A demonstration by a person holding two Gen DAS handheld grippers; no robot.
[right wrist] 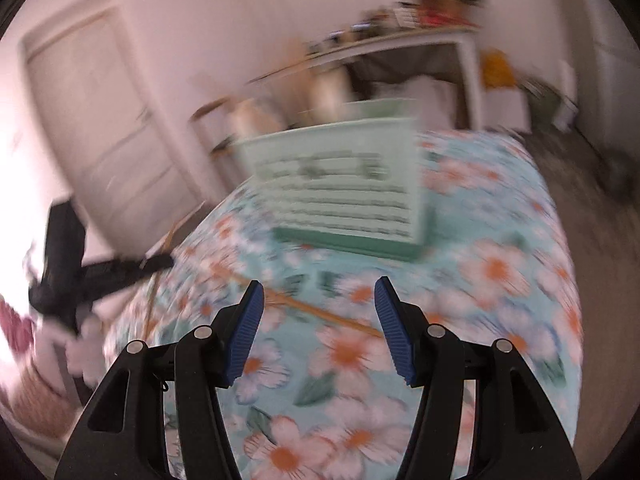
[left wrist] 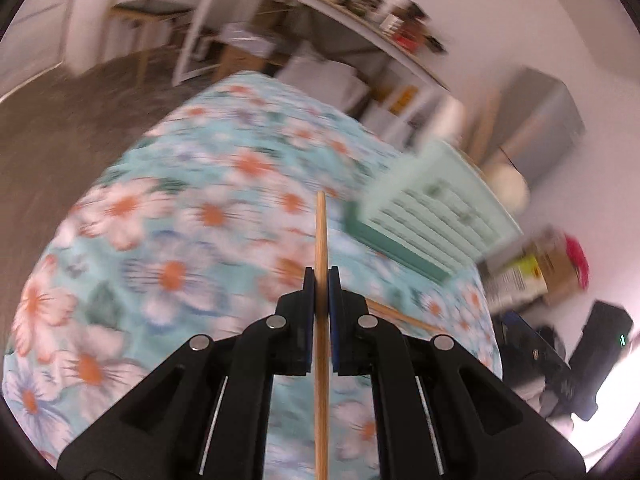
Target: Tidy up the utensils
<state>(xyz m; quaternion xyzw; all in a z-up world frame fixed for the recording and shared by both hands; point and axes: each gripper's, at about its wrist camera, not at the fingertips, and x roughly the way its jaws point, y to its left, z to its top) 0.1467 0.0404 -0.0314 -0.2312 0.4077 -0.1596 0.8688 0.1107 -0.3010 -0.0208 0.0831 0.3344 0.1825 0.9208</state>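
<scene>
My left gripper [left wrist: 321,276] is shut on a wooden chopstick [left wrist: 321,232], which runs straight up between the blue pads and past them, held above the floral tablecloth [left wrist: 192,208]. A second wooden chopstick [left wrist: 404,317] lies on the cloth just right of that gripper. It also shows in the right wrist view [right wrist: 320,312], lying slantwise on the cloth between my open, empty right gripper [right wrist: 319,300] fingers. A mint green slatted utensil tray [left wrist: 436,212] stands at the far right of the table, and it shows ahead in the right wrist view [right wrist: 344,196]. Both views are motion-blurred.
The left gripper's black body [right wrist: 76,276] shows at the table's left edge in the right wrist view. Boxes and dark gear [left wrist: 560,320] sit past the table's right edge. A long cluttered shelf [left wrist: 340,12] and a wooden chair [left wrist: 152,12] stand beyond the table.
</scene>
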